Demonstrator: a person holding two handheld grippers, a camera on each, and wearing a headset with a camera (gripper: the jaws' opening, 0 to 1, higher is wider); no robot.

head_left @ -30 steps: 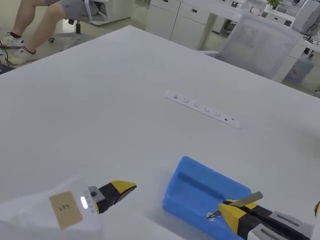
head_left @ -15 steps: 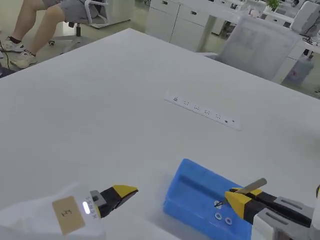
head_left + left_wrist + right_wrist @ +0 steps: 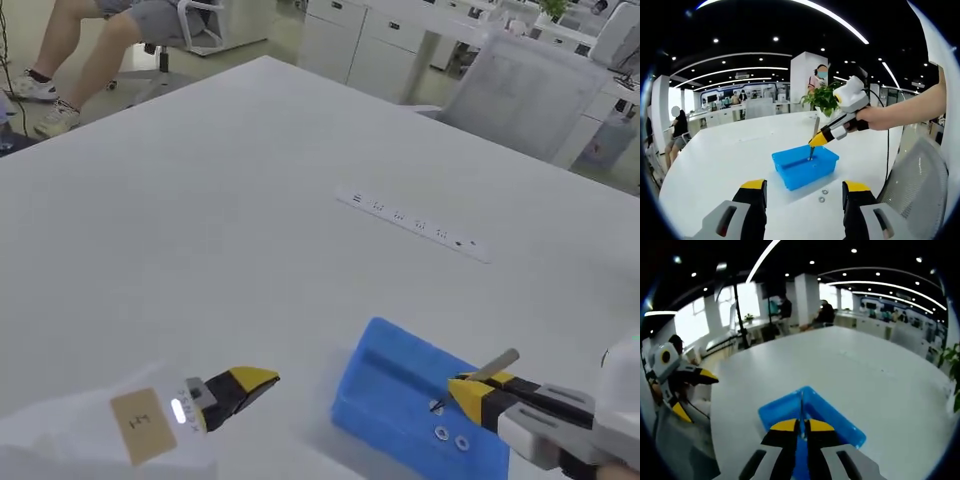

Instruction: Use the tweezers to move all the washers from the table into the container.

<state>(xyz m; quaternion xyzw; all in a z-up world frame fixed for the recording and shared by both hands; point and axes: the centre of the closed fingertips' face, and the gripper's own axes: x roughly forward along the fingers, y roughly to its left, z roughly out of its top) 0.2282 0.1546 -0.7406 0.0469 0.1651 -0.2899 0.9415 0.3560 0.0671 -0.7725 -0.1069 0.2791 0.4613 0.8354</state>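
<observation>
Tweezers [image 3: 503, 361], slim and of grey metal, are clamped between the closed yellow-tipped jaws of the right gripper [image 3: 462, 386], which a person's hand [image 3: 875, 118] carries. The tweezer tips point down into the blue rectangular plastic container [image 3: 385, 385]. Whether the tips hold anything cannot be told.

The container stands on the white table [image 3: 200, 200]. Left gripper [image 3: 805, 185] has its jaws spread wide with nothing between them. It is aimed at the container from the side opposite the right gripper and stands apart from it.

Washer count as visible:
- Two small metal ring washers [image 3: 441, 432] lie on the container floor, just beside the tweezer tips.
- Two more lie close together on the bare table in the left gripper view, just outside the container wall on the side facing the left gripper.

A long white power strip [image 3: 415, 225] lies flat on the table beyond the container. A green potted plant [image 3: 822, 97] stands behind the right gripper in the left gripper view.
</observation>
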